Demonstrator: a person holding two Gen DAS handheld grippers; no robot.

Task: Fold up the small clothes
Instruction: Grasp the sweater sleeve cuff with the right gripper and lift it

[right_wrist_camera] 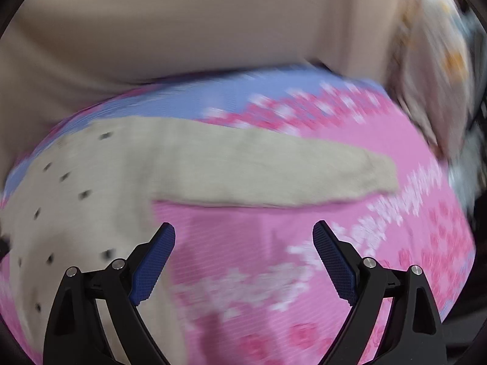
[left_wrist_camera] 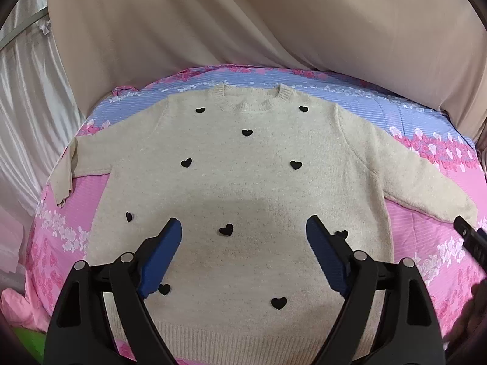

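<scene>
A cream knitted sweater (left_wrist_camera: 243,182) with small black hearts lies flat, front up, on a pink and blue floral bedspread (left_wrist_camera: 426,243). Its neck is at the far side and both sleeves are spread out. The left sleeve (left_wrist_camera: 64,176) droops over the bed's left edge. My left gripper (left_wrist_camera: 243,222) hovers open over the sweater's lower middle, holding nothing. In the blurred right wrist view, my right gripper (right_wrist_camera: 243,225) is open over bare bedspread (right_wrist_camera: 243,249), just below the right sleeve (right_wrist_camera: 274,170) and beside the sweater's body (right_wrist_camera: 76,206). One of its black fingers (left_wrist_camera: 470,238) shows by the sleeve's cuff.
A big beige cloth (left_wrist_camera: 243,15) rises behind the bed's far edge. White satin fabric (left_wrist_camera: 24,91) hangs at the left. A pink cloth (left_wrist_camera: 18,304) lies off the bed's near left corner. Patterned pale fabric (right_wrist_camera: 435,76) stands at the far right.
</scene>
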